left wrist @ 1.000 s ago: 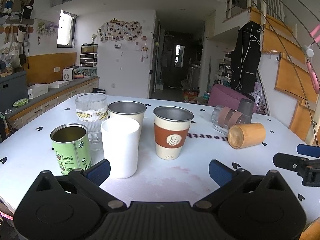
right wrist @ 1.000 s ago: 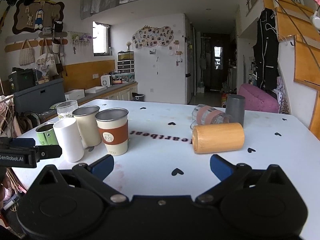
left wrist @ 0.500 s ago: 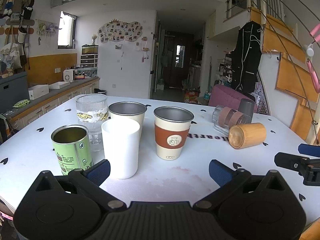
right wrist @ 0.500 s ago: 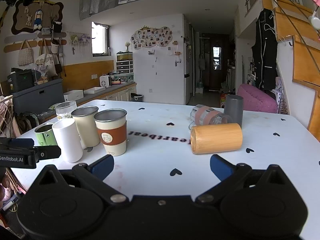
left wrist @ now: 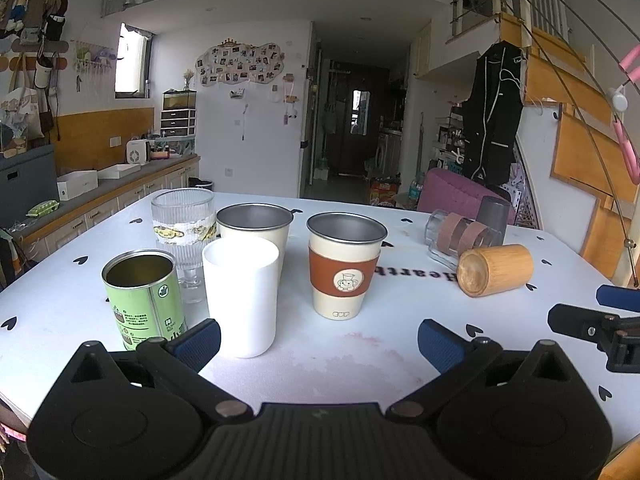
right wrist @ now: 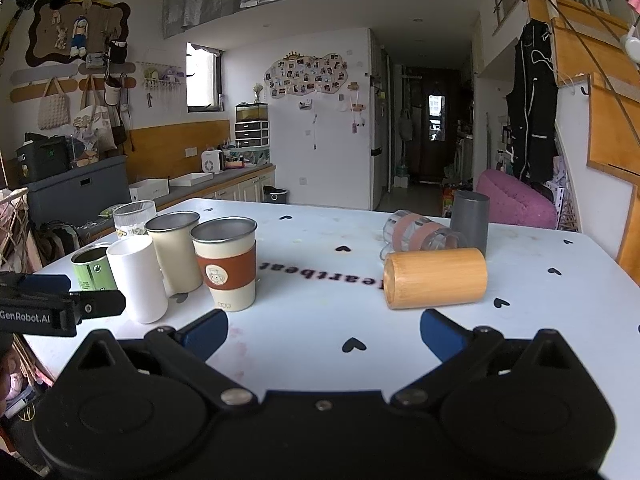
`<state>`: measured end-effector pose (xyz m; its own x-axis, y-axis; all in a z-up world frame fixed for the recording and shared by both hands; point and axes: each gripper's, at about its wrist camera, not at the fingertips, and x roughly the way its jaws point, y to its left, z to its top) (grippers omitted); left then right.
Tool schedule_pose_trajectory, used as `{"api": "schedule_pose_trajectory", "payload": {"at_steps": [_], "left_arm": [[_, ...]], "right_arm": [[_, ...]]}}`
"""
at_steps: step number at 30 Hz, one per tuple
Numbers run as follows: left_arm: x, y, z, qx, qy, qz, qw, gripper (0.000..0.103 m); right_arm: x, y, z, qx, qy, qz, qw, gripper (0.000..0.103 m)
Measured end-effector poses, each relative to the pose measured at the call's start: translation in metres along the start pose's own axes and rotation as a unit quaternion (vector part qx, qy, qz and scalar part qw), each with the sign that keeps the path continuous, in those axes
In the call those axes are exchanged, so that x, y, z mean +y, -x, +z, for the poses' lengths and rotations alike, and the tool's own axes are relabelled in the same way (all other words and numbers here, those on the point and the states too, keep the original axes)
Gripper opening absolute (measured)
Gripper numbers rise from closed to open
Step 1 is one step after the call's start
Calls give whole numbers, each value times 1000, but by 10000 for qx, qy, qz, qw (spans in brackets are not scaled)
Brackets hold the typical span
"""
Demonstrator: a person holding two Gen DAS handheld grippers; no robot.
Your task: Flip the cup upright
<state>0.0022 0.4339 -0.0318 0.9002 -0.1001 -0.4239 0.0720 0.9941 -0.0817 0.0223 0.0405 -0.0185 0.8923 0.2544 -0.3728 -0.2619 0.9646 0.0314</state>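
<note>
A bamboo cup (right wrist: 435, 278) lies on its side on the white table (right wrist: 320, 328), just beyond my right gripper (right wrist: 323, 329), which is open and empty. It also shows in the left wrist view (left wrist: 495, 269) at the right. A clear glass with pink bands (right wrist: 416, 233) lies on its side behind it, next to a grey cup (right wrist: 470, 220) standing mouth down. My left gripper (left wrist: 319, 342) is open and empty, facing several upright cups; its body shows in the right wrist view (right wrist: 60, 307).
Upright at the left stand a green tin (left wrist: 144, 294), a white cup (left wrist: 240, 294), a brown-sleeved cup (left wrist: 344, 268), a cream steel cup (left wrist: 256, 226) and a ribbed glass (left wrist: 182, 224). The table's near edge lies under both grippers.
My right gripper has crept slightly forward toward the bamboo cup. The left gripper and all cups are unmoved.
</note>
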Motion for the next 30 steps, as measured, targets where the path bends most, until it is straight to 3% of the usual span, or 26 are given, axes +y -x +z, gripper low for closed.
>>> {"api": "schedule_pose_trajectory", "payload": {"at_steps": [30], "left_arm": [[-1,0,0,-7,-17,-2,10000,103]], "right_arm": [[1,1,2,-23,35,24,10000,103]]}}
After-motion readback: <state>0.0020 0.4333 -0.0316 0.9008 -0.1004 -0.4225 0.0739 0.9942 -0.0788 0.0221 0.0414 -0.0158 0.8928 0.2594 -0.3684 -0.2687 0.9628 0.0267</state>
